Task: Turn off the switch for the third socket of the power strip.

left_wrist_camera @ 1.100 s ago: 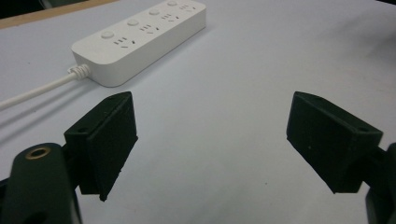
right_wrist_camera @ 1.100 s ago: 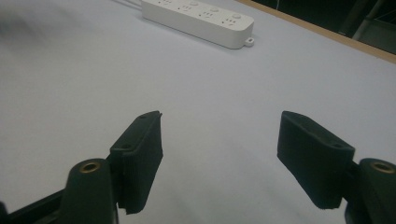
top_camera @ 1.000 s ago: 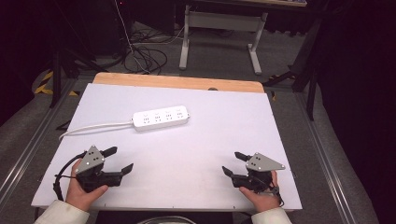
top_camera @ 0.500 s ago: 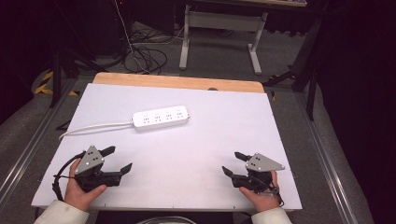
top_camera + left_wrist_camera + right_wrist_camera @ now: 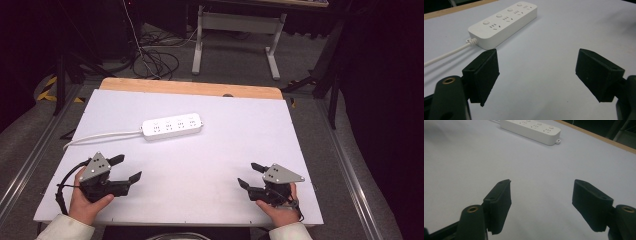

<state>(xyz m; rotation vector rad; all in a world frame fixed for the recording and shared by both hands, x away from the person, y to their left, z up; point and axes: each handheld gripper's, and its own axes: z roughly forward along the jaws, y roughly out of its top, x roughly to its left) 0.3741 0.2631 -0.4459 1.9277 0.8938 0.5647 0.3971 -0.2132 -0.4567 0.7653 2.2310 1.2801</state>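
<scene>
A white power strip (image 5: 172,126) lies on the white table (image 5: 210,155) left of centre, its white cord (image 5: 100,136) trailing off to the left edge. In the left gripper view the power strip (image 5: 502,20) sits ahead and to the left of the jaws; in the right gripper view the power strip (image 5: 531,129) lies far ahead. My left gripper (image 5: 126,168) rests near the front left corner, open and holding nothing. My right gripper (image 5: 250,175) rests near the front right corner, open too, with bare table between its jaws.
A wooden strip (image 5: 190,88) runs along the table's far edge. Beyond it stand a grey desk frame (image 5: 235,35) and loose black cables (image 5: 155,60) on the floor. Metal rails (image 5: 30,165) flank the table on both sides.
</scene>
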